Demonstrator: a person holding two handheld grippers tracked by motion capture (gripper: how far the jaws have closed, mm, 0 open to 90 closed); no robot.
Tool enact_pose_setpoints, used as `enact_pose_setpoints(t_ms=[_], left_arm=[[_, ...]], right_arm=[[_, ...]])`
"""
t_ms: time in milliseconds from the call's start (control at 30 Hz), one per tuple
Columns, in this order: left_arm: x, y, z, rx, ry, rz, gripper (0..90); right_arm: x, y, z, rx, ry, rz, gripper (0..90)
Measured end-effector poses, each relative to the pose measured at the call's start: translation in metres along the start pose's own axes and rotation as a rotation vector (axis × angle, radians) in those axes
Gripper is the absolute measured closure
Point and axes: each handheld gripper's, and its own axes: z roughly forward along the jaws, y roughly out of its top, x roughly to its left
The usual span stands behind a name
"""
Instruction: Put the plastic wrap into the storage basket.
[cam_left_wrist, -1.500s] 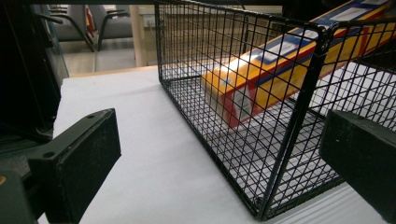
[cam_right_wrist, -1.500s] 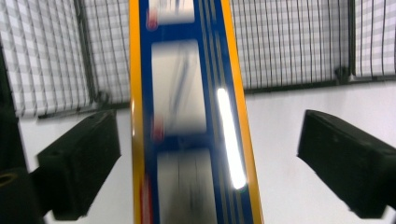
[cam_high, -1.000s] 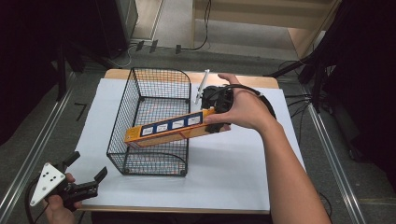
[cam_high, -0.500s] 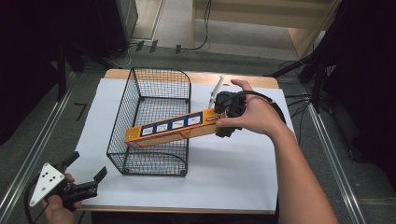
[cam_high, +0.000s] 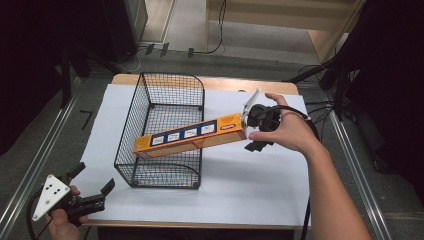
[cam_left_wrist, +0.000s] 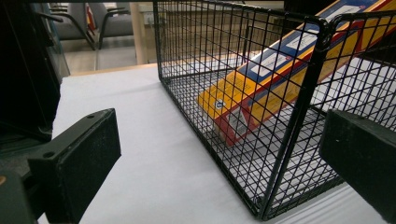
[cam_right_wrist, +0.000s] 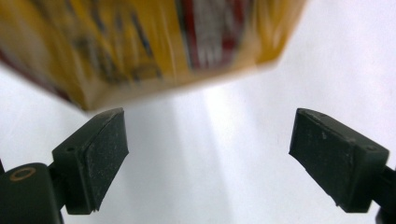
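High view shows the long orange box (cam_high: 190, 135) propped aslant — its low end inside the wire basket (cam_high: 162, 132), its high end over the rim — apparently left there to slide in. The right gripper (cam_high: 261, 129) sits just beside that raised end, jaws spread and empty, hand cocked inward. The left gripper (cam_high: 75, 200) idles at the worktop's (cam_high: 250, 185) near corner, jaws apart.

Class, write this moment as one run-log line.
right gripper: open, at high end of orange box | box: propped across wire basket rim, low end inside | left gripper: open, idle near table corner
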Motion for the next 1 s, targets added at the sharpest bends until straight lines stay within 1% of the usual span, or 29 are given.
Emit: enact_pose_setpoints(t_ms=[167,200,267,400,533,567,600,633,667,700,767,800,833,867,1000], left_arm=[[0.000,0.000,0.000,0.004,-0.002,0.003,0.0],[0.000,0.000,0.000,0.004,-0.002,0.003,0.0],[0.000,0.000,0.000,0.002,-0.003,0.001,0.0],[0.000,0.000,0.001,0.002,-0.004,0.004,0.0],[-0.001,0.000,0.001,0.003,-0.006,0.005,0.0],[-0.001,0.000,0.001,0.003,-0.006,0.005,0.0],[-0.001,0.000,0.001,0.006,-0.006,0.005,0.0],[-0.001,0.000,0.001,0.006,-0.006,0.005,0.0],[-0.001,0.000,0.001,0.007,-0.004,0.005,0.0],[-0.001,0.000,0.001,0.007,-0.004,0.005,0.0],[-0.001,0.000,0.002,0.007,-0.003,0.006,0.0],[-0.001,0.000,0.002,0.007,-0.003,0.006,0.0],[-0.001,0.000,0.002,0.007,-0.003,0.005,0.0],[-0.001,0.000,0.002,0.008,-0.003,0.005,0.0],[-0.001,-0.001,0.002,0.006,-0.003,0.001,0.0]], right_arm=[[-0.003,-0.019,0.008,-0.001,-0.007,0.025,12.3],[-0.004,-0.023,0.010,0.000,-0.006,0.036,12.4],[-0.004,-0.032,0.014,0.002,-0.023,0.053,12.6],[-0.004,-0.048,0.021,-0.009,-0.019,0.092,12.7],[-0.004,-0.066,0.028,-0.025,-0.017,0.124,12.7],[-0.005,-0.070,0.030,-0.032,-0.013,0.124,12.6],[-0.004,-0.074,0.032,-0.031,-0.021,0.136,12.7],[-0.004,-0.074,0.032,-0.031,-0.021,0.136,12.7],[-0.004,-0.084,0.036,-0.044,-0.012,0.147,12.6],[-0.003,-0.088,0.037,-0.042,-0.014,0.155,12.6],[-0.003,-0.095,0.040,-0.048,-0.009,0.174,12.7],[-0.003,-0.095,0.040,-0.048,-0.009,0.174,12.7],[-0.002,-0.105,0.044,-0.053,-0.011,0.193,12.7],[-0.002,-0.108,0.045,-0.056,-0.015,0.195,12.7],[0.000,-0.124,0.049,-0.092,-0.018,0.227,12.6]])
